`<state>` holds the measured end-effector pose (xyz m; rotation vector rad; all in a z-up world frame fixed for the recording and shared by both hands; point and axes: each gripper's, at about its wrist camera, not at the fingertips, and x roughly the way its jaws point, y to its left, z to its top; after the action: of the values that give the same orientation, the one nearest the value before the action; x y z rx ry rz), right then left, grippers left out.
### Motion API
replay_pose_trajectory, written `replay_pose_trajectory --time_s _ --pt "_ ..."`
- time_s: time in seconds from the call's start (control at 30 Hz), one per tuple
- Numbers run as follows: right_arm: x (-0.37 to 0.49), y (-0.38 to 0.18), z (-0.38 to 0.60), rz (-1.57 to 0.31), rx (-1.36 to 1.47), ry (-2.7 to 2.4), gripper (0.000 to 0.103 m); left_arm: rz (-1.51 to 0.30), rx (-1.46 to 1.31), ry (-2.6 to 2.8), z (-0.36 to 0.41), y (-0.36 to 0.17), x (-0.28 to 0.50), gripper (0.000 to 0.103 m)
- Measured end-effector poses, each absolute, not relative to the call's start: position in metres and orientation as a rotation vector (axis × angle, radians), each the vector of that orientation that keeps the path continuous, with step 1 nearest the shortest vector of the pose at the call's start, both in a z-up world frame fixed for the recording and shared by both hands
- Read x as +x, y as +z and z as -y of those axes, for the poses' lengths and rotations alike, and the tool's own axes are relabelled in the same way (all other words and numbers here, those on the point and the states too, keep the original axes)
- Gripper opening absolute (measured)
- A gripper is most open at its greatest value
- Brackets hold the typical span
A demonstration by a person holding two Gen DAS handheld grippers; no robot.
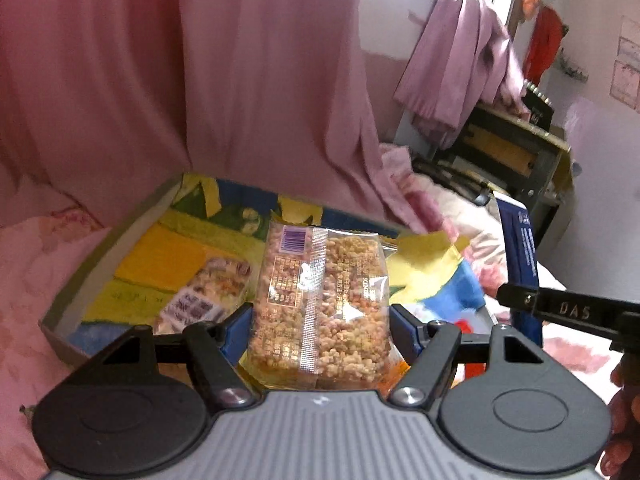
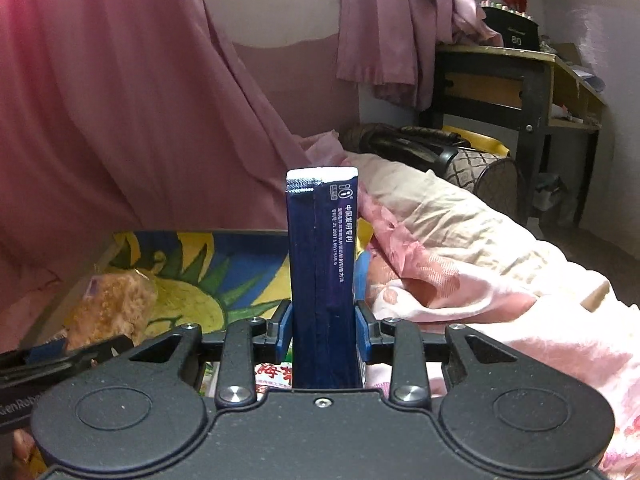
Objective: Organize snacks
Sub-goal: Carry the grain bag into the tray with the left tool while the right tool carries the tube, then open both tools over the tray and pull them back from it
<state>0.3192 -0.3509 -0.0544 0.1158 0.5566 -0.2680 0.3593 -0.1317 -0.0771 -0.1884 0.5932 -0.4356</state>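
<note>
While both my hands are carrying snacks toward the box, here is how things are standing.

Left gripper (image 1: 320,320): I am clasping the clear puffed-rice snack pack (image 1: 322,300) by its two long edges, my blue pads (image 1: 236,330) pressing on either side; it is lying flat, pointing straight ahead of me.

Right gripper (image 2: 323,328): I am clenching the dark blue stick pack (image 2: 322,280) tight between my jaws; it is reaching forward and up from my fingers.

Just beyond my left fingertips: another printed snack pack (image 1: 208,292) is already lying in the box, ahead and to the left.

Farther ahead: the shallow box (image 1: 100,268) with the sunflower-print bottom is sitting on the pink bedding (image 2: 500,292), its near rim under my left gripper.

Step in hand: I am judging this as delivery, both packs over or near the box, neither set down.

Next move: I am expecting to lower the rice pack beside the one lying there, then part my jaws; the stick pack needs tipping flat first.
</note>
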Motion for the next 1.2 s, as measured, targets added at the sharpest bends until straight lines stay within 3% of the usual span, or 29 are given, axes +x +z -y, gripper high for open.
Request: replay_pose_trajectory --time_s 0.83,1.0,1.2 --pt "0.339 -0.084 0.341 -0.647 0.101 -0.236 0.037 -0.597 -0.149 -0.436 0.135 -0.078 0.363 0.077" --pt "0.336 -0.082 0.343 -0.642 0.113 -0.237 0.046 -0.593 -0.177 -0.449 0.131 -0.075 0.362 0.085" --pt "0.327 -0.071 0.346 -0.615 0.139 -0.253 0.065 -0.569 -0.191 -0.424 0.127 -0.064 0.358 0.093"
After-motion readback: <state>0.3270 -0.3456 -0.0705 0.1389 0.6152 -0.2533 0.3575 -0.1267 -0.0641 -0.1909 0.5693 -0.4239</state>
